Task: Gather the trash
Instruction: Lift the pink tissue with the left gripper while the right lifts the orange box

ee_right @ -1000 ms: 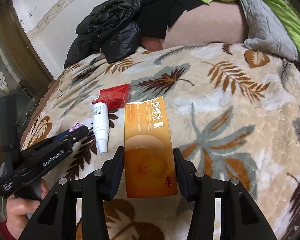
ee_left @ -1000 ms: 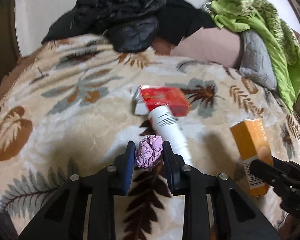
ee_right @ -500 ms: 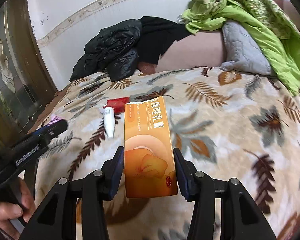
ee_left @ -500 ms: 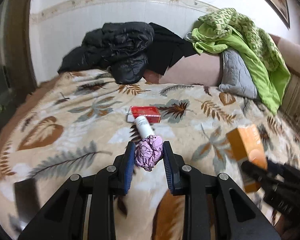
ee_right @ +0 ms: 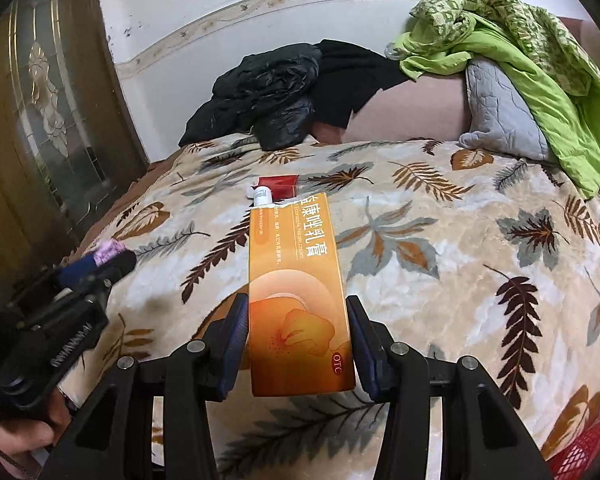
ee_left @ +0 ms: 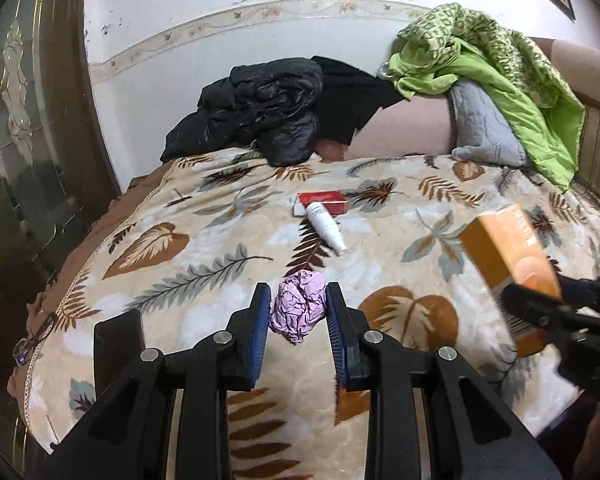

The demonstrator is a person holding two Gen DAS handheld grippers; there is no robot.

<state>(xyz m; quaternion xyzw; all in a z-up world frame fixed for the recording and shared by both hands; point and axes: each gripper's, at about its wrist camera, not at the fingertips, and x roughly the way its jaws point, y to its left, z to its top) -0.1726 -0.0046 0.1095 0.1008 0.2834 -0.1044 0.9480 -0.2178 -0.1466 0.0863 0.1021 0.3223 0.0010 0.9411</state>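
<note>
Right wrist only: red mesh (ee_right: 580,444).

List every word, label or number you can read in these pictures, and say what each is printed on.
"OTC": red oval on the orange box held in the right claw.
"康唑乳膏": large characters on that box; the first is cut off at the torn top edge.
Small print beside them: too small to read.
Left claw body lettering: blurred.
White tube, red pack: unreadable.

I see open blanket (ee_left: 203,280) ahead | white bottle (ee_left: 326,226) and red box (ee_left: 324,200) mid-bed | black jacket (ee_left: 259,108) blocks far end
</note>
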